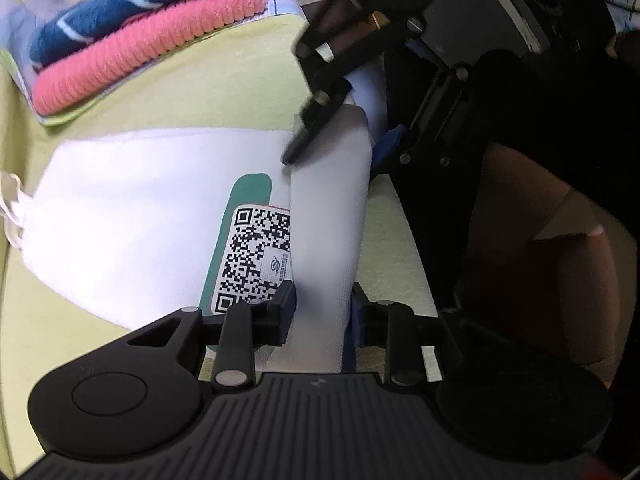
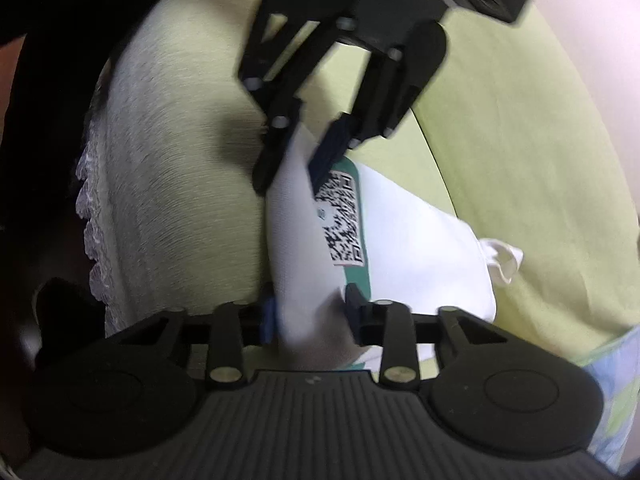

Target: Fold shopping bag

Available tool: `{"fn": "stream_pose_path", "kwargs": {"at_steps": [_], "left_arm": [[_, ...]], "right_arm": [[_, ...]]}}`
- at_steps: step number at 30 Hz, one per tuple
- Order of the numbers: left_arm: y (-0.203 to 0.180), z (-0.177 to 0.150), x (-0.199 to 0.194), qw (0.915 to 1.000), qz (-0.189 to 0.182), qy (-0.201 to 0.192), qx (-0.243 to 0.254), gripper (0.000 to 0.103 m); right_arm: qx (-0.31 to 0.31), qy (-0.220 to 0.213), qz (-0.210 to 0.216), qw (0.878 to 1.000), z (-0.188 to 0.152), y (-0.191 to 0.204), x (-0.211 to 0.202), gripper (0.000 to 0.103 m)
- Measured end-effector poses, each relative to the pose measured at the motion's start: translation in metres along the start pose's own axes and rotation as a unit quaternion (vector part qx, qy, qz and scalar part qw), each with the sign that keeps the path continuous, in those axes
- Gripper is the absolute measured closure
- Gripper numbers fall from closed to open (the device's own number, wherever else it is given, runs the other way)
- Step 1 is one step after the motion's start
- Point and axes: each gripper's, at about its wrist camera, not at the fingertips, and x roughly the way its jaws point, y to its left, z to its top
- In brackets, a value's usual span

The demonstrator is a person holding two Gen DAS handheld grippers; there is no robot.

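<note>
Both grippers' jaws around bag fold

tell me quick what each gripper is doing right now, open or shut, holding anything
Left gripper: shut on the folded edge of the white shopping bag.
Right gripper: shut on the same folded edge, at its other end.

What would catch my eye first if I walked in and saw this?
Probably the white shopping bag lying on the pale green cover, with a black-and-white QR code printed on it. Two black grippers pinch a raised fold along one edge: the left gripper at one end, the right gripper at the other. Behind the bag, in the left view, sits a stack of pink and blue knitted cloths.
</note>
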Motion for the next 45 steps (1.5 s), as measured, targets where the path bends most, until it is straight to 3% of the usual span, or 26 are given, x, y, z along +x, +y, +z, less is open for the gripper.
{"fn": "stream_pose_path", "kwargs": {"at_steps": [3,6,10,13,17,24,30,34,38,45], "left_arm": [[0.002,-0.002,-0.001,0.9998,-0.005,-0.004,-0.017,0.069],[-0.003,-0.002,-0.001,0.9996,-0.002,-0.001,-0.027,0.071],[-0.011,0.004,-0.003,0.9996,-0.022,0.009,-0.018,0.076],[-0.018,0.004,0.0,0.9996,-0.024,0.01,-0.01,0.077],[-0.016,-0.001,-0.005,0.9995,-0.008,-0.003,-0.032,0.075],[-0.036,-0.011,-0.035,0.9971,0.072,-0.02,-0.019,0.068],[-0.069,-0.007,-0.049,0.9864,0.15,-0.065,0.018,0.071],[-0.086,-0.003,-0.032,0.9816,0.168,-0.058,0.07,0.071],[-0.093,-0.004,-0.021,0.9767,0.187,-0.054,0.092,0.071],[-0.068,0.009,-0.002,0.9795,0.185,-0.039,0.07,0.075]], "right_arm": [[0.039,-0.001,0.006,0.999,-0.004,0.0,0.003,0.089],[0.15,0.02,0.047,0.987,0.001,-0.026,0.002,0.091],[0.255,0.044,0.144,0.955,0.004,-0.055,-0.008,0.091],[0.303,0.063,0.186,0.932,-0.002,-0.065,0.002,0.091],[0.396,0.075,0.239,0.884,-0.02,-0.09,0.016,0.091],[0.452,0.097,0.31,0.831,-0.034,-0.114,0.038,0.092],[0.492,0.118,0.378,0.775,-0.05,-0.132,0.062,0.093],[0.515,0.13,0.417,0.738,-0.06,-0.14,0.078,0.093],[0.542,0.13,0.443,0.702,-0.073,-0.142,0.09,0.095],[0.556,0.119,0.456,0.684,-0.081,-0.137,0.102,0.096]]}}
